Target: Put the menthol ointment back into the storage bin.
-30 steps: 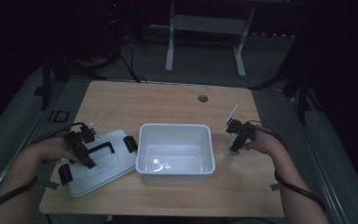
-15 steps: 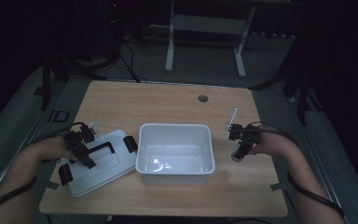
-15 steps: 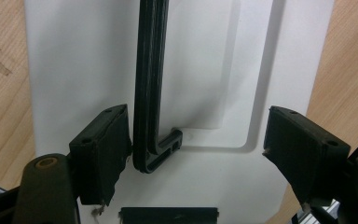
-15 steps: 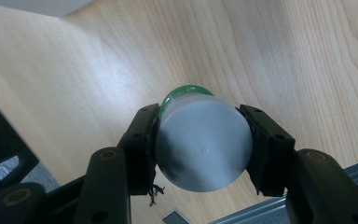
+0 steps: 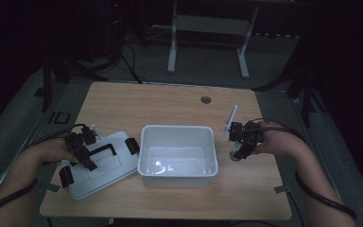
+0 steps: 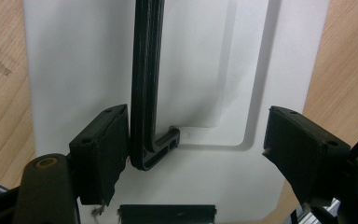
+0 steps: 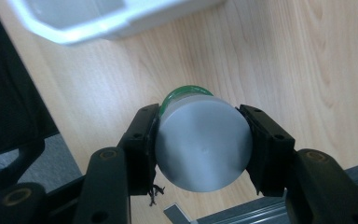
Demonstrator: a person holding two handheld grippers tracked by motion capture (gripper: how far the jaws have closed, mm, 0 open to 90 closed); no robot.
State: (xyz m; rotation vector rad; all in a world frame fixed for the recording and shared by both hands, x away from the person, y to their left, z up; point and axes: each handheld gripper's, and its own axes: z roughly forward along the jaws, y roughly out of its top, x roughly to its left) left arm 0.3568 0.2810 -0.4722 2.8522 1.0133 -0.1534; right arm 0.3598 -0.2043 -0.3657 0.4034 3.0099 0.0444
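Observation:
A white tub [image 5: 178,153] stands in the middle of the wooden table, with its white lid [image 5: 101,165] lying flat to its left. My left gripper [image 5: 82,151] hovers over the lid, open. In the left gripper view [image 6: 196,154] the lid's black handle [image 6: 144,93] runs alongside the left jaw's pad, touching it, while the other jaw stands well apart. My right gripper [image 5: 241,146] is just right of the tub, shut on a small grey-capped jar [image 5: 236,155]. The jar [image 7: 203,142] shows a green band beyond its cap and is held above the tabletop between both pads [image 7: 142,140].
The tub's corner [image 7: 112,18] lies close beyond the right gripper. Black clips [image 5: 132,145] sit at the lid's ends. A round cable hole [image 5: 205,100] is at the table's far side. Bare wood lies right of the tub. Tape marks [image 5: 283,189] sit near the front edge.
My right gripper has shifted slightly to the right and toward the person with the jar in it. The left gripper stays over the lid.

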